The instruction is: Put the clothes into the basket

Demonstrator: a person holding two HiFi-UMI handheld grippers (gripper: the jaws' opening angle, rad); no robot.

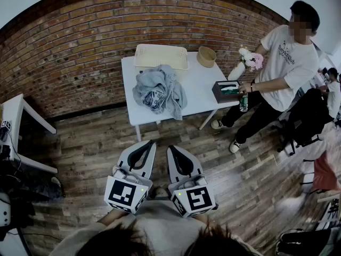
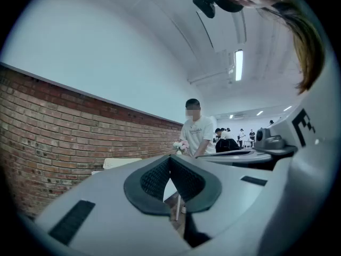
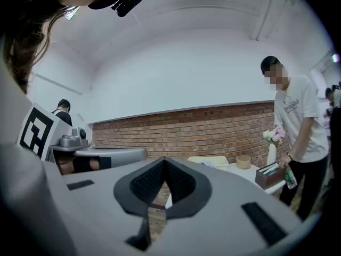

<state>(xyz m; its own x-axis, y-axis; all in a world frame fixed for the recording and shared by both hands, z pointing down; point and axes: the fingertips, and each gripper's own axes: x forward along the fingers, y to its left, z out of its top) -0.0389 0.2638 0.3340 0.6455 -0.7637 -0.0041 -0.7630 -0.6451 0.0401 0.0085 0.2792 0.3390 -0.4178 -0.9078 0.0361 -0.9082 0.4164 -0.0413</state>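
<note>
A heap of grey clothes (image 1: 157,92) lies on the white table (image 1: 202,84), just in front of a cream plastic basket (image 1: 161,56) at the table's back edge. Both grippers hang close to my body over the wooden floor, well short of the table. My left gripper (image 1: 152,142) is shut with nothing between its jaws, and so is my right gripper (image 1: 171,148) beside it. In the left gripper view the closed jaws (image 2: 169,158) point at the brick wall, with the basket (image 2: 121,163) low in the distance. The right gripper (image 3: 164,159) also faces the basket (image 3: 208,161).
A person in a white T-shirt (image 1: 285,63) stands at the table's right end, holding a bottle. On the table are a woven bowl (image 1: 206,56), a vase of flowers (image 1: 246,63) and a dark box (image 1: 226,91). Another white table (image 1: 16,127) stands at the left.
</note>
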